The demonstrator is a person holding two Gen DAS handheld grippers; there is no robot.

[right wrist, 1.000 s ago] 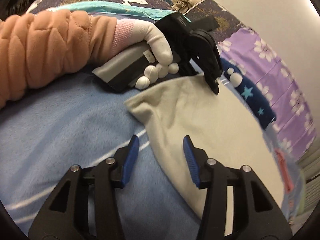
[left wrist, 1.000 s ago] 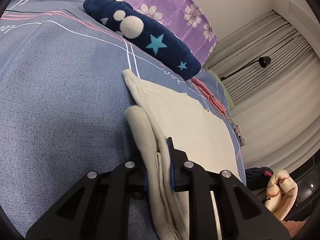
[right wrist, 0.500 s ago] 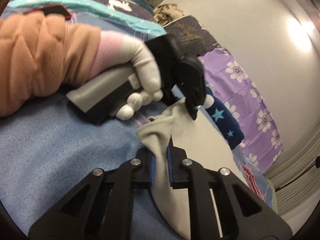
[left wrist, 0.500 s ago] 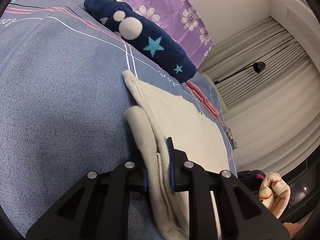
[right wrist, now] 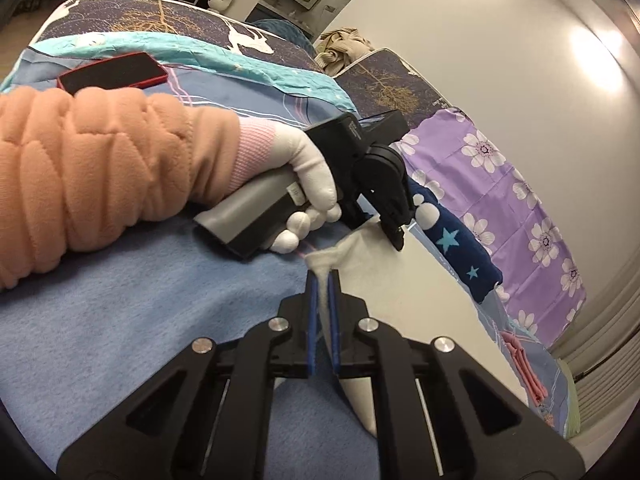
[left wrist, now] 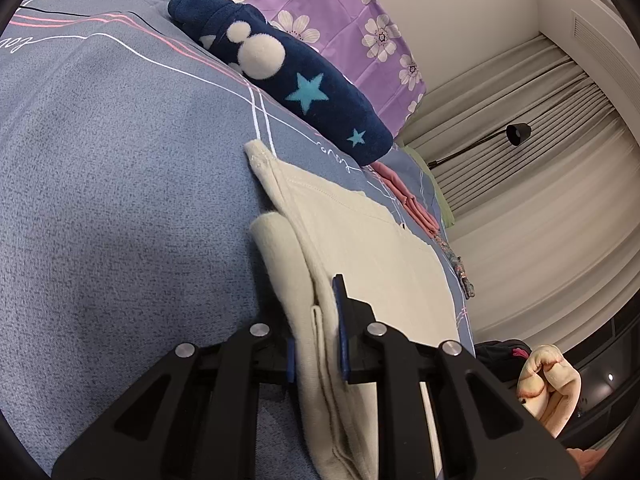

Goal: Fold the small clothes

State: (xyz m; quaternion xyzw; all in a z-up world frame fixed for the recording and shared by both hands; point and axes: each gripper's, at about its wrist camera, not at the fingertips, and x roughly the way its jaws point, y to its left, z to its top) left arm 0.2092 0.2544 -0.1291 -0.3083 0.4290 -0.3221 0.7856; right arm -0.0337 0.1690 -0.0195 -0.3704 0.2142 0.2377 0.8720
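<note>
Our right gripper has closed since a second ago, pinching the soft cream garment at twelve o'clock; our left gripper stays clamped on its folded edge atop the fuzzy blue bedspread

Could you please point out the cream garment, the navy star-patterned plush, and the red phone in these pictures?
cream garment (left wrist: 372,240), left wrist view, on its flat top panel.
navy star-patterned plush (left wrist: 304,92), left wrist view, on its blue star.
red phone (right wrist: 112,74), right wrist view, on its dark screen.
</note>
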